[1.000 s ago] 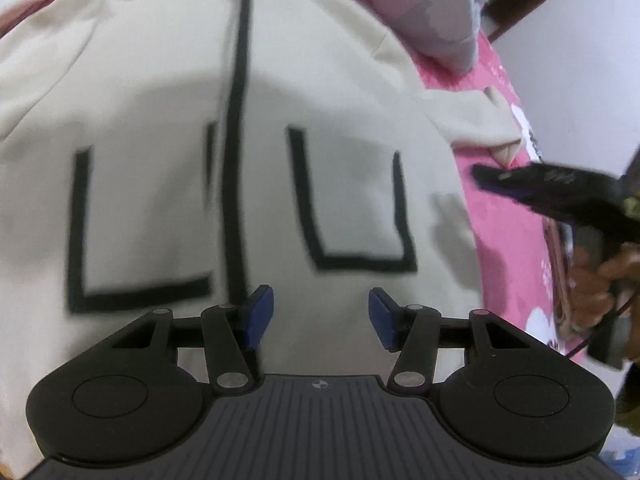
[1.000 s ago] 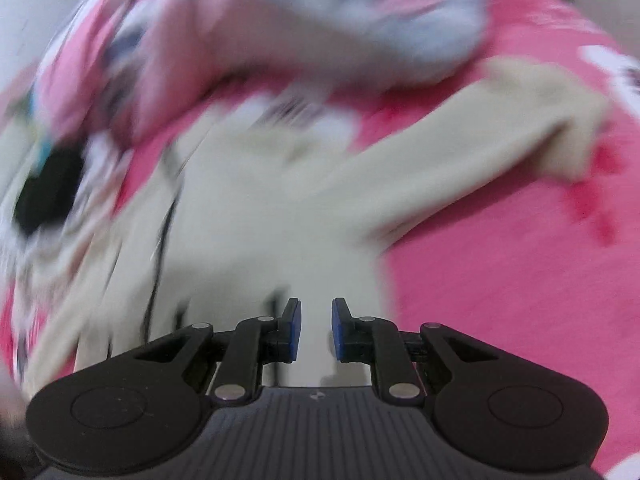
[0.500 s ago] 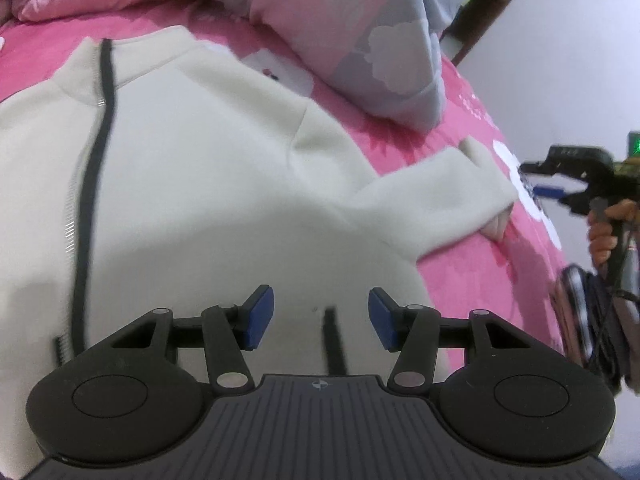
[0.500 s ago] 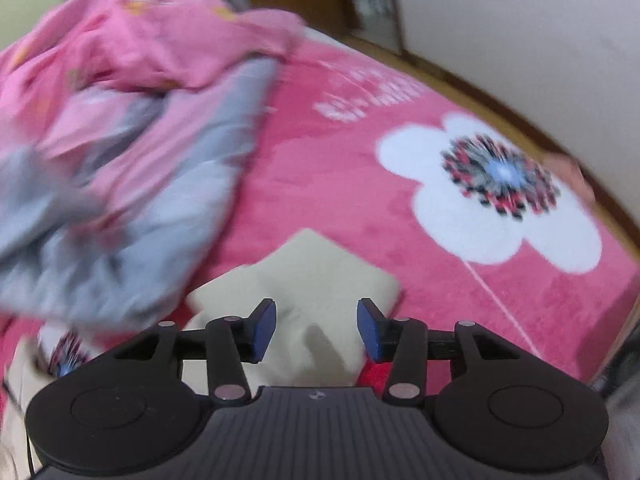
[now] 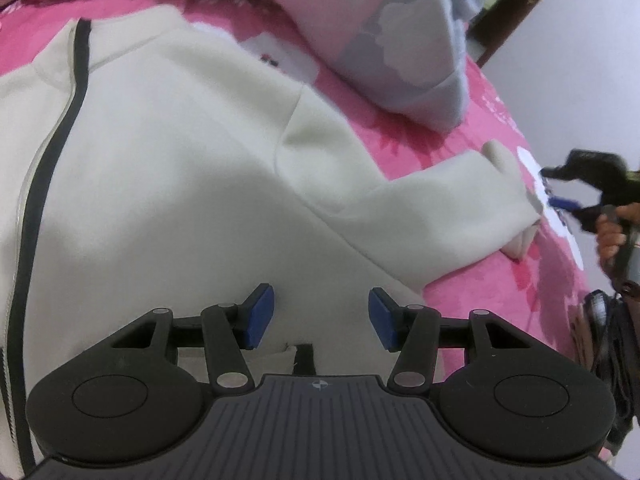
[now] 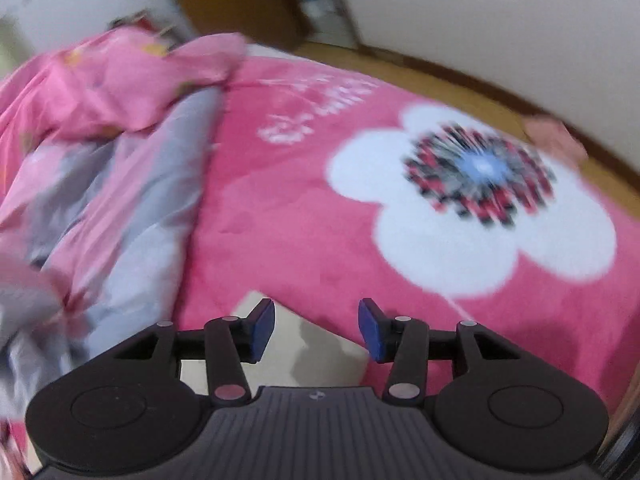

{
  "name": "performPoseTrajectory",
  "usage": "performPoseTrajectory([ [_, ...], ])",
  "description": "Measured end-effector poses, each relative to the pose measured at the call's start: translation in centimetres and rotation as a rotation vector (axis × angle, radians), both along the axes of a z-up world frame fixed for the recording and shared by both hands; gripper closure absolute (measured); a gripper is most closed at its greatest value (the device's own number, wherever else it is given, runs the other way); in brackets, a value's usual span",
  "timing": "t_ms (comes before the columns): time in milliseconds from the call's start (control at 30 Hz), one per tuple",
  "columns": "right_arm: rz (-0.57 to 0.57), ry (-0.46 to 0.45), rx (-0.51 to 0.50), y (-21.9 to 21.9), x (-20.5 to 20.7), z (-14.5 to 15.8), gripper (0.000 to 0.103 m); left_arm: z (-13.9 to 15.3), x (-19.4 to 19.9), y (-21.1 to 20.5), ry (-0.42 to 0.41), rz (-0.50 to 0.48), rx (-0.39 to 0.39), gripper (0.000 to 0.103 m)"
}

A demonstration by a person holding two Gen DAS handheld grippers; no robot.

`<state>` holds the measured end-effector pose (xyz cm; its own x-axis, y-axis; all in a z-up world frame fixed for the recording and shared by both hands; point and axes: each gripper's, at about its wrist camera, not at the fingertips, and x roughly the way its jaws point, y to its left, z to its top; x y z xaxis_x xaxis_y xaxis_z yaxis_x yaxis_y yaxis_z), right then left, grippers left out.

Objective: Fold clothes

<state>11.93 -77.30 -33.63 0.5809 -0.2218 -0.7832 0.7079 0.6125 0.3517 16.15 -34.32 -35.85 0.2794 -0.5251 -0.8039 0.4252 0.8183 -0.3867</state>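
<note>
While the cream jacket lay spread flat on the pink blanket, its dark zipper ran down the left side of the left wrist view. The left gripper hung above the jacket's body, jaws parted about halfway with nothing between the blue pads. Further right, the sleeve stretched outward across the blanket, below a pink and grey quilt. At the far right, the right gripper hovered just beside the cuff, held in a hand. In the right wrist view, the right gripper's jaws were opening, empty, with the cuff on the blanket beneath them and a white flower print beyond.
</note>
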Motion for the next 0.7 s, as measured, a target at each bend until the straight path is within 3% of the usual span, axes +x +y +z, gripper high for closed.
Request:
performPoseTrajectory([
  [100, 0.008, 0.063, -0.006, -0.2, 0.6, -0.7, 0.045, -0.3, -0.1, 0.3, 0.007, 0.01, -0.006, 0.051],
  [200, -0.028, 0.108, 0.098, -1.3, 0.9, -2.9, 0.045, -0.4, -0.1, 0.3, 0.008, 0.01, -0.005, 0.051],
  [300, -0.036, 0.072, 0.135, -1.1, 0.6, -3.7, 0.046, -0.5, -0.1, 0.3, 0.007, 0.01, -0.003, 0.051],
  [400, -0.005, 0.007, 0.159, -0.8, 0.5, -3.2, 0.061, -0.6, -0.1, 0.3, 0.004, 0.008, -0.003, 0.051],
  [433, 0.005, -0.007, 0.161, -0.7, 0.5, -2.9, 0.072, -0.6, -0.1, 0.3, 0.002, 0.006, -0.001, 0.051],
  [533, 0.032, -0.047, 0.163, -0.6, 0.5, -2.1, 0.094, -0.5, -0.2, 0.2, -0.003, 0.004, 0.001, 0.051],
  [700, 0.051, -0.15, 0.131, 0.1, 0.0, 0.5, 0.096, -0.5, -0.2, 0.4, -0.002, 0.0, 0.0, 0.051],
])
